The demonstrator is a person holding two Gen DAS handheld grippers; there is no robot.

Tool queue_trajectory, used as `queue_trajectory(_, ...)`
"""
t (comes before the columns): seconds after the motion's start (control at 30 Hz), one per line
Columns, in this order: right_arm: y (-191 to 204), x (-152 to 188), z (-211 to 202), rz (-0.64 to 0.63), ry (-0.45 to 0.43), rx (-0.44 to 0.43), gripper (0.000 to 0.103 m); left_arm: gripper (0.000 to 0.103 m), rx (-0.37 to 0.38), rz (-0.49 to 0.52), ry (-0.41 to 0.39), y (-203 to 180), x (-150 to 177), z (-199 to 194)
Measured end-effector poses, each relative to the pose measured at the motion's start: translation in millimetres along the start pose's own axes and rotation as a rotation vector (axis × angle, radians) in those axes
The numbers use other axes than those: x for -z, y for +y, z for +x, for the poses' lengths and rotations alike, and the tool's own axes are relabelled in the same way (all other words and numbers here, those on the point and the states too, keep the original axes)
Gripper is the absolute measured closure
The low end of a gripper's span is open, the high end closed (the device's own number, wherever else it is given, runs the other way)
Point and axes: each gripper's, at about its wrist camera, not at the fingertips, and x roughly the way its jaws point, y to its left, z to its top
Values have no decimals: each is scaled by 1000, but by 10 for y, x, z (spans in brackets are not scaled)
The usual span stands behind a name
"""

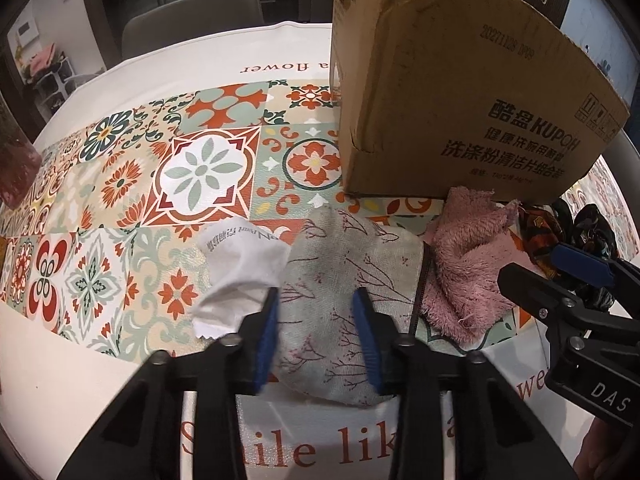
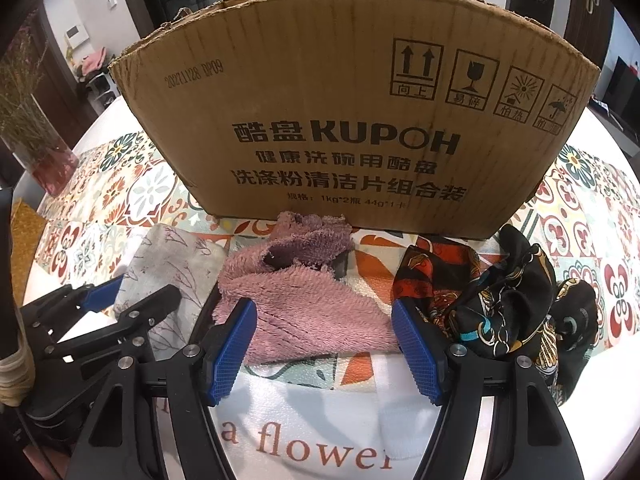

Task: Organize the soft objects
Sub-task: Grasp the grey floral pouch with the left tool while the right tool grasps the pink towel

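The surface (image 2: 592, 200) was covered with a tile-patterned cloth, and a big cardboard box (image 2: 344, 120) was stood upright near its middle, open at the top, so that's probably where the soft stuff was meant to go.

Right in front of the box, four soft things were laid in a row: a white cloth (image 1: 236, 276) at the far left, a grey printed pouch (image 1: 340, 276) touching it, a pink towel (image 2: 304, 300) up against the foot of the box, and a black patterned scarf (image 2: 496, 300) bunched at the right.

The left gripper (image 1: 316, 340) was closed in narrow around the near end of the pouch, blue pads pressed into its sides, so it looked gripped. The pouch seemed lightly stuffed and squashy, fabric a bit coarse, so not slippery; a pinch across the middle would likely be held fine, though it could sag when lifted.

The right gripper (image 2: 324, 344) was held fairly wide, straddling the near edge of the towel with nothing pinched. The towel looked fluffy and light, easily bunched; a thick fold would best be grabbed, not a single thin edge.
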Motion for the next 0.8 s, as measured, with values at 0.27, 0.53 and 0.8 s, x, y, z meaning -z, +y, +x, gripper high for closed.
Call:
queue_trajectory(0.27, 11, -4, 19, -3, 0, -6, 32, 96, 37, 5, -25, 18, 2, -63)
queue_trajectory(0.53, 116, -35, 55, -26, -2, -20, 32, 97, 4, -18, -53, 141, -11, -133)
queue_trajectory(0.8, 272, -41, 220, -54, 23, -27, 32, 97, 7, -37, -45, 241, -4, -84)
